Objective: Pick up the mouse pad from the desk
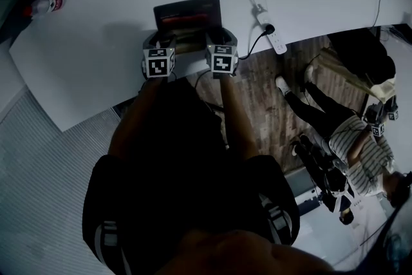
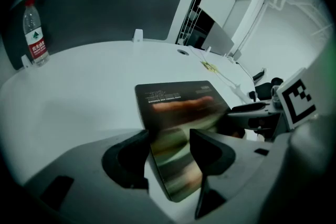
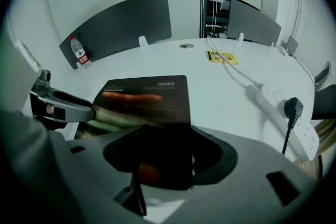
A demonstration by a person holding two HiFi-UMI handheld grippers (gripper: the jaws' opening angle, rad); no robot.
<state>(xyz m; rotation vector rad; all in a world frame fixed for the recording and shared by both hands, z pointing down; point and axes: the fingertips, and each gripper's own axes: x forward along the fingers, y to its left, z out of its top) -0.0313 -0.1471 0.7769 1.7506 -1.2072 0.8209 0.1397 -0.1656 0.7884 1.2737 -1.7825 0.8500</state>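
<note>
Both forearms [image 1: 233, 119] reach forward side by side from the torso, holding the tools level and parallel at the near edge of the white surface [image 1: 84, 48]. The left hand-held gripper [image 2: 170, 157] pinches the mouse pad [image 2: 178, 99] by its near edge, which seems to curl upward. The right hand-held gripper [image 3: 163, 165] clamps the same edge alongside, and the pad's far end lies flat. A clean lift likely means raising both together, evenly, so the limp pad neither twists nor slips.

Mouse pad [image 1: 188, 17] here: dark, rectangular, streaked orange and green, with pale print along its 12 o'clock edge. It sits by the white desk's [image 1: 96, 42] near rim, its 6 o'clock end bent out of flat.
</note>
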